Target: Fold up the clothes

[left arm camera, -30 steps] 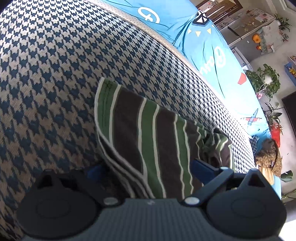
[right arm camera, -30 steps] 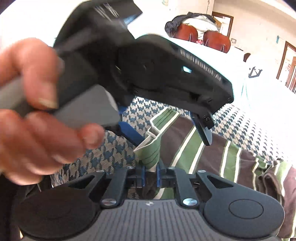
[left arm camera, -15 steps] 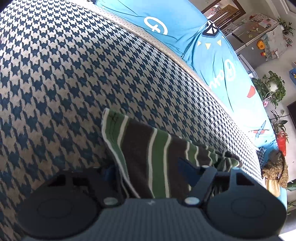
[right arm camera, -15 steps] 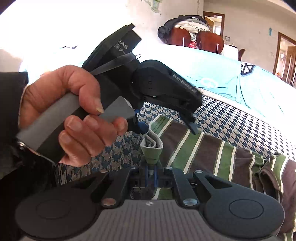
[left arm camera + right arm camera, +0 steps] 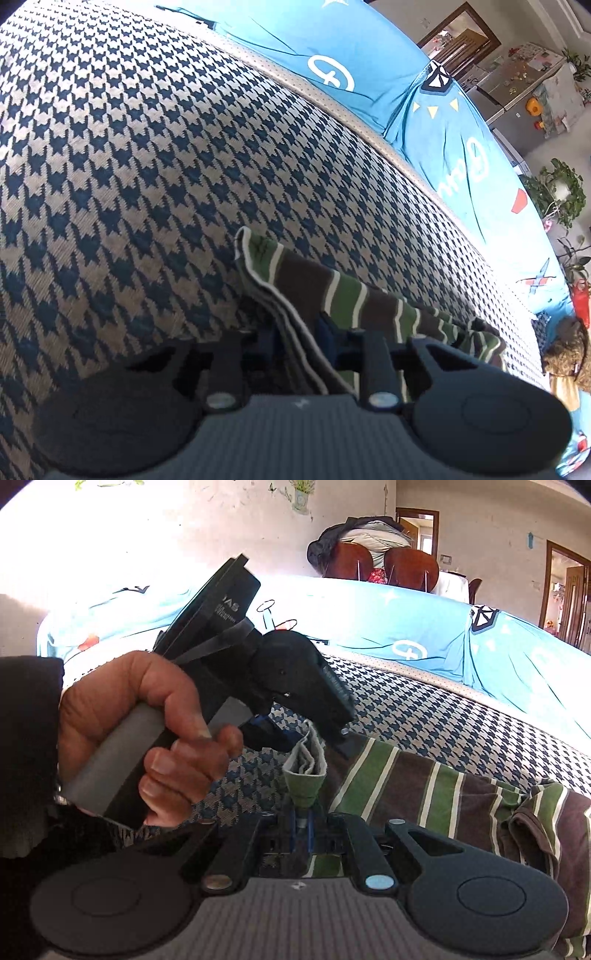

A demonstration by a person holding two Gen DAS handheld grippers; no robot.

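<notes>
On houndstooth cover [image 5: 147,147]: 1 striped garment [image 5: 424,786], 2 grippers' fingers [image 5: 293,825] clamping

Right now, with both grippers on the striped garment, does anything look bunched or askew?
Yes. The striped garment's far end lies crumpled in a heap on the houndstooth cover, not flat. Near edges are pinched by the right gripper and left gripper.
</notes>
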